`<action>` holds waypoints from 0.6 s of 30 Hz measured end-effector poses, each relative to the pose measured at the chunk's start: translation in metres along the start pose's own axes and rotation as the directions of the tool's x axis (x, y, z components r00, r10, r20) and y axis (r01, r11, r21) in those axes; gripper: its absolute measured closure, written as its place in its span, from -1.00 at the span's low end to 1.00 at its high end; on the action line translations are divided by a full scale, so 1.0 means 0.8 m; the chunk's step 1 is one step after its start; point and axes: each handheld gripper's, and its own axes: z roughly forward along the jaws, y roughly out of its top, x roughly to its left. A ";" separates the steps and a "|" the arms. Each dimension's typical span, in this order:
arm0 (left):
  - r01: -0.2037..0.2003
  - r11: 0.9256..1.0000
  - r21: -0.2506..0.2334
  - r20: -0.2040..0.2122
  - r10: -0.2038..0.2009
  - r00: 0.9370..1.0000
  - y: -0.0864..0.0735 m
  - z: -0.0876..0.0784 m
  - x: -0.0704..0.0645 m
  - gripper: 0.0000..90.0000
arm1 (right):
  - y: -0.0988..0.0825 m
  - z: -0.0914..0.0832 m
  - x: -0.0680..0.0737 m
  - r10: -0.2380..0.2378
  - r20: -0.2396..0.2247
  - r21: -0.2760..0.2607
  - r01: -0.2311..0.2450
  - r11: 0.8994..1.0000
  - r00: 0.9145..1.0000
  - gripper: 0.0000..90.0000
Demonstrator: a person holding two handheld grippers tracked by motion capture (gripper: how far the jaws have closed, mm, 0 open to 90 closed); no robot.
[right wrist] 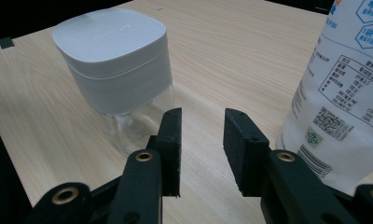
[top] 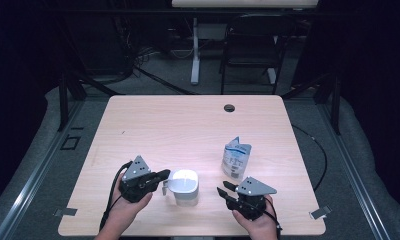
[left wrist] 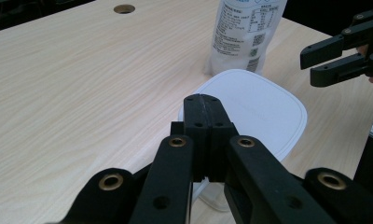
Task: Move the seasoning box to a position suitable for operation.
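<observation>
**A:** Where does the container sit relative to the left claw?

**B:** The white-lidded container (top: pixel 184 186) stands on the worktop (top: pixel 188 125) near the front edge. The left claw (top: pixel 167 174) is at its left side, tips right at the lid's edge. From the left gripper view the lid (left wrist: pixel 264 107) lies just beyond the tips and a little to their right.

**A:** And the claw's state?

**B:** The left claw (left wrist: pixel 203 100) has its jaws pressed fully together. I can't tell whether something thin at the rim is pinched between them.

**A:** The right one?

**B:** The right claw (top: pixel 225 189) stands partly open with nothing between the jaws, only bare wood in the gap (right wrist: pixel 202 135). It hovers between the two things, touching neither.

**A:** Which hand is nearer the pouch?

**B:** The right, clearly. The pouch (top: pixel 236 157) stands upright, long axis vertical, just beyond that claw in the high view. In the right gripper view the pouch (right wrist: pixel 343 93) is off to the right of the jaws and the container (right wrist: pixel 114 60) to the left. I'd judge that taking the pouch needs a swing that way.

**A:** Count?

**B:** One container, one pouch, two claws.
</observation>
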 end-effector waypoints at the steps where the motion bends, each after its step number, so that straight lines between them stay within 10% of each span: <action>1: 0.000 1.000 0.000 0.000 0.000 1.000 0.000 0.000 0.000 1.00 | 0.000 0.000 0.000 -0.002 -0.004 0.000 0.002 1.000 1.000 0.55; 18: -0.012 1.000 0.028 0.009 0.011 1.000 -0.003 0.007 -0.002 1.00 | 0.002 0.001 0.002 -0.026 -0.006 -0.003 0.026 1.000 1.000 0.81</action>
